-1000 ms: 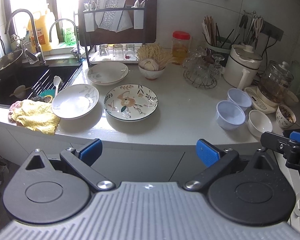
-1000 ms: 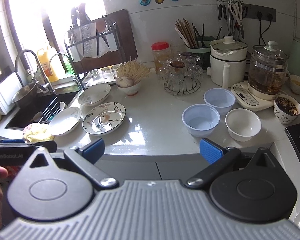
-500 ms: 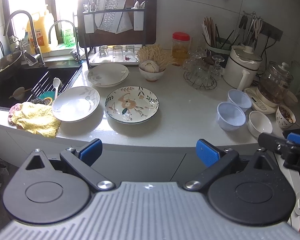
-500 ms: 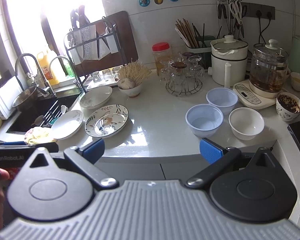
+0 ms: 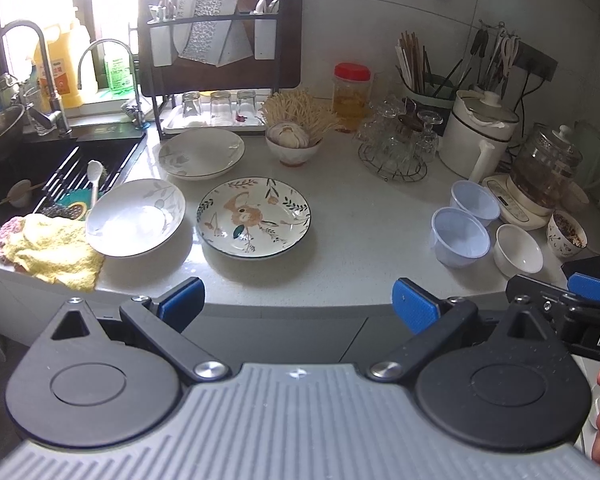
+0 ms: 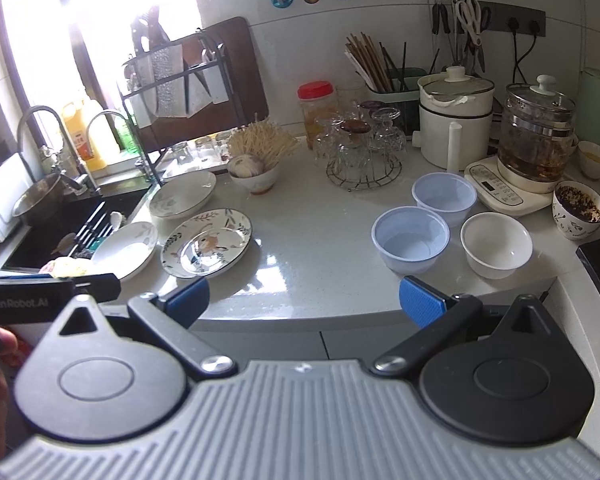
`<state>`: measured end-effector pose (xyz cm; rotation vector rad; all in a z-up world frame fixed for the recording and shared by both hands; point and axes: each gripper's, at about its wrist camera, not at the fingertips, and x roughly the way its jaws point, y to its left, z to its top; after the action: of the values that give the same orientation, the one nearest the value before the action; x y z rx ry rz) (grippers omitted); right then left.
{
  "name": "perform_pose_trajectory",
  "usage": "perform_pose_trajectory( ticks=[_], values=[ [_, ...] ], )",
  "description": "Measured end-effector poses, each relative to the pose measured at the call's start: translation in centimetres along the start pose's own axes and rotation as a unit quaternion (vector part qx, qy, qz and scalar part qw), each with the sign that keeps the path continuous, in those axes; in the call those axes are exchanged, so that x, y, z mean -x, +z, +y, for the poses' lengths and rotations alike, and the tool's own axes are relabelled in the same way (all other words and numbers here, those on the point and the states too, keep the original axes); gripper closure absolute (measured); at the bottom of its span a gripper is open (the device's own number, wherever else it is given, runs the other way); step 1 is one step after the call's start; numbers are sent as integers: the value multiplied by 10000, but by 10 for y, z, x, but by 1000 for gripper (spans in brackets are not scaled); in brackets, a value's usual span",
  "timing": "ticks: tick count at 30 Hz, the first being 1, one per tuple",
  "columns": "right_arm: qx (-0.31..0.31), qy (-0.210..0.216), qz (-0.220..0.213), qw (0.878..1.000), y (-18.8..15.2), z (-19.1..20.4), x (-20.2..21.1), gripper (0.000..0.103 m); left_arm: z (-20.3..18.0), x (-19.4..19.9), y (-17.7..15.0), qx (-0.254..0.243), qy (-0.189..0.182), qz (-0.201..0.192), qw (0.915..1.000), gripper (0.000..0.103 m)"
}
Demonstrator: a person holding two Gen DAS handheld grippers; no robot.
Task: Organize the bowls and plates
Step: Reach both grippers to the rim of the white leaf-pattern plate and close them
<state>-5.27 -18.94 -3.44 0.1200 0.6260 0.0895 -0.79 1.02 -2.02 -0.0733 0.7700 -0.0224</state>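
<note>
Both claws are hanging wide and empty off the counter's point(image 5: 360, 240) front edge. From the left claw point(image 5: 296, 306), the floral plate point(image 5: 253, 218) is lying at 12 o'clock, two white plates at 11. From the right claw point(image 6: 304, 300), three bowls are clustering at 1 o'clock.

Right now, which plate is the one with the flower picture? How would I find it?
Start at the black sink on the left and move right along the white counter. Three plates sit there; the flowery plate is the rightmost, near the front edge. Its neighbours are mostly plain white, but this one has an orange flower and dark leaves.
</note>
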Motion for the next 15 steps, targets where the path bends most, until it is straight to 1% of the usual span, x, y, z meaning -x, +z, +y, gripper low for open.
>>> perform_pose_trajectory(
  ticks=[7,11,15],
  values=[
    [-162,-182,-182,9995,14,22,-18,0,23,-22,23,-232,-160,-6,9996,1],
    [-179,-239,-328,9990,21,39,-29,0,45,-35,41,-285,-259,-23,9993,1],
    [-298,-295,-378,9984,29,58,-43,0,68,-47,61,-396,-355,-35,9986,1]
  ],
)
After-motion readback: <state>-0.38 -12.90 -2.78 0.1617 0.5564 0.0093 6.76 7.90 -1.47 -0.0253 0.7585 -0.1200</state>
